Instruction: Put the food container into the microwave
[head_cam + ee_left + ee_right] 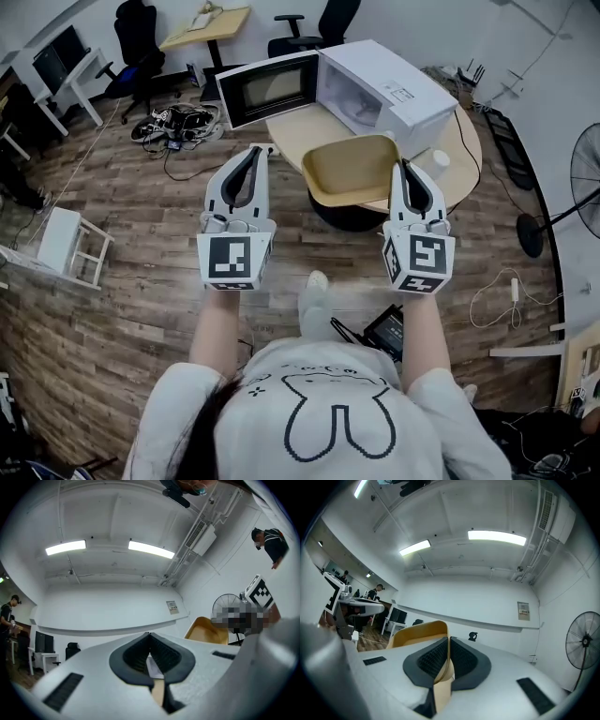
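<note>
food container held up before the open microwave
the microwave (380,89) sits on the round table (467,141), its door (267,89) swung wide to the left, so the cavity faces the load. the tan food container (352,169) hangs over the table's near edge, its right rim pinched between the right gripper (404,167) jaws. the left gripper (251,155) jaws are pressed together on nothing, apart from the container's left side.

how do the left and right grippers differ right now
The right gripper is clamped on the rim of the food container; the left gripper is shut on nothing. The right touches the container; the left is apart from it, off to its left. Both point toward the open microwave.
</note>
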A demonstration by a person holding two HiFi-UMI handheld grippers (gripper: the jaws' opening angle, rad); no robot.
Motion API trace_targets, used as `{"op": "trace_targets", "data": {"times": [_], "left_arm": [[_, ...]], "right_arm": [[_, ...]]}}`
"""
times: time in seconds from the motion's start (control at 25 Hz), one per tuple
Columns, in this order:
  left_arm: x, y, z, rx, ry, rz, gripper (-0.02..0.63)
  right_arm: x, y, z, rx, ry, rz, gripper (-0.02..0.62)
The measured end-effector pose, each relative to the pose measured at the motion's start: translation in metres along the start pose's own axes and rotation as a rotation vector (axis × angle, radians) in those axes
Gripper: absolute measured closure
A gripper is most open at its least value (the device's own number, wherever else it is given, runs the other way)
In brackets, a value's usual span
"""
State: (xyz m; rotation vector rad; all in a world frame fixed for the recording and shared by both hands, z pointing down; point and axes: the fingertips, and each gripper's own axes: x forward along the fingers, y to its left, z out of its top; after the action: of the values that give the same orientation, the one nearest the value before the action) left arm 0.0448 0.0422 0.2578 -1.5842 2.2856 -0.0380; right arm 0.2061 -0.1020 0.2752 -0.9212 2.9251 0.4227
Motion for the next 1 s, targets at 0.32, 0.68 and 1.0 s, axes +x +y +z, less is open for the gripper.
{"op": "trace_targets", "data": {"times": [0.32, 0.68, 1.0], "left_arm": [[0.029, 0.032, -0.027, 0.014, 0.012, 0.017, 0.597], [0.115, 0.085, -0.063, 0.023, 0.029, -0.024, 0.597], [0.216, 0.115, -0.101, 0.010, 0.039, -0.101, 0.597]], "right_arm": [[0.055, 0.013, -0.022, 0.017, 0.010, 0.019, 0.557], [0.164, 0.009, -0.041, 0.053, 0.020, -0.015, 0.557], [0.253, -0.011, -0.069, 0.082, 0.057, -0.070, 0.557]]}}
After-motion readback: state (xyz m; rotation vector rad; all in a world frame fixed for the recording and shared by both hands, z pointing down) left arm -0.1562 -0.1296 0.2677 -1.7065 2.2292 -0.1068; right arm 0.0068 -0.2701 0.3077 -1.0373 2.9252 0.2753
